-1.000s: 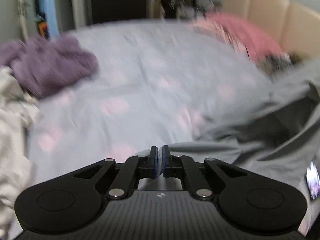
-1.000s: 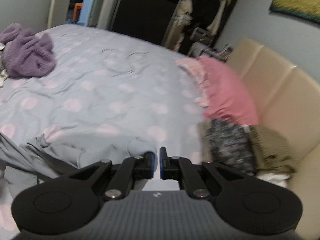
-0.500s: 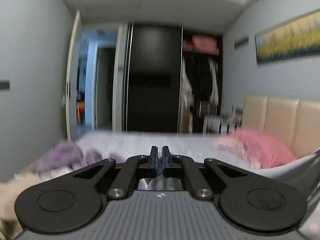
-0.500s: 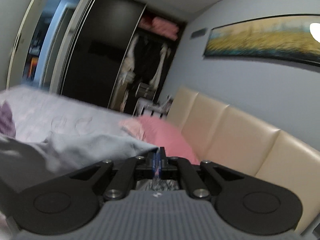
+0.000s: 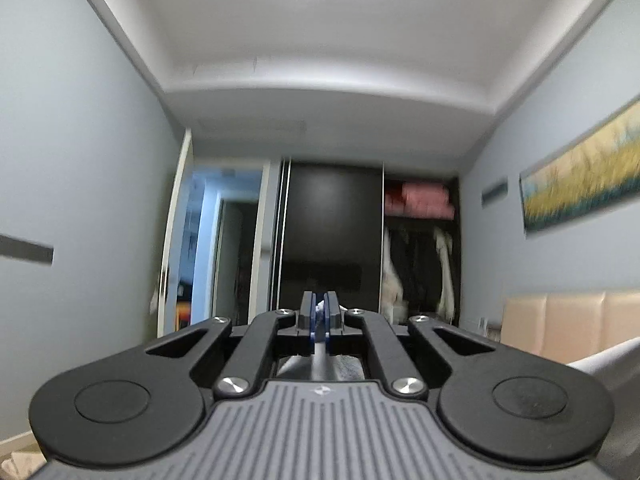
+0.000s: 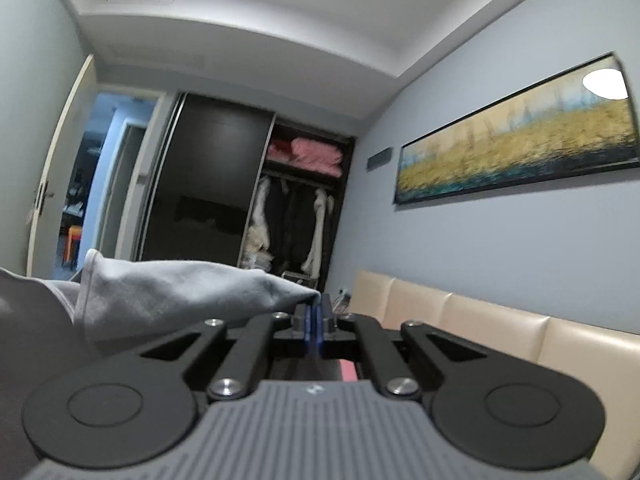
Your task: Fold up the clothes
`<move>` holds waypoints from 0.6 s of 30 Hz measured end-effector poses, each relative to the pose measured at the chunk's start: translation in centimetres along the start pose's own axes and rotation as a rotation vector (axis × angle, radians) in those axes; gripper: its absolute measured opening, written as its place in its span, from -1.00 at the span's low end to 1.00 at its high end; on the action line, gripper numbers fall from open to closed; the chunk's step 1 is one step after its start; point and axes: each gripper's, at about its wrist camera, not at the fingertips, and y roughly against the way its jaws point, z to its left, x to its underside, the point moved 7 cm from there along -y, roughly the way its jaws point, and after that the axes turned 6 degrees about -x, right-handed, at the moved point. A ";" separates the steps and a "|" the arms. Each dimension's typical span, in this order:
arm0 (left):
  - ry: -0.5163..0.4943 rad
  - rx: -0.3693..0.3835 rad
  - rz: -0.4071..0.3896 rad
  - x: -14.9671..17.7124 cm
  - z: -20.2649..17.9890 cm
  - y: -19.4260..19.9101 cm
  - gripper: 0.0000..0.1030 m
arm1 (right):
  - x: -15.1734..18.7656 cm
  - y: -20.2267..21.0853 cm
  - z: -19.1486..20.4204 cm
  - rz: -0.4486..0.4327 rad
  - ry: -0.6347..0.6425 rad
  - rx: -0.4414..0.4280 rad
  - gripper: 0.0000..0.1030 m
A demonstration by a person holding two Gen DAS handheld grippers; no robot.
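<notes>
Both hand-held grippers are pointing level across the bedroom. The left hand-held gripper (image 5: 319,314) is pinching a sliver of the grey garment (image 6: 180,292), and the right hand-held gripper (image 6: 313,320) is clamping another edge of it. The 2 grips should be keeping level and apart so the cloth is hanging flat before being lowered.
</notes>
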 end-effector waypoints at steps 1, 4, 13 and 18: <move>-0.016 -0.006 0.060 1.8 0.0 -1.7 -0.96 | 0.5 -0.8 0.5 0.019 0.006 -0.009 -0.94; -0.069 -0.025 0.237 7.4 -0.2 -6.5 -0.95 | 4.9 -5.3 2.6 0.141 0.021 -0.047 -0.94; -0.248 -0.073 0.633 27.0 -2.3 -17.5 -0.95 | 25.8 -20.7 10.9 0.588 0.153 -0.110 -0.94; -0.279 -0.093 0.665 30.9 -2.7 -20.6 -0.95 | 31.8 -25.9 12.4 0.680 0.161 -0.106 -0.94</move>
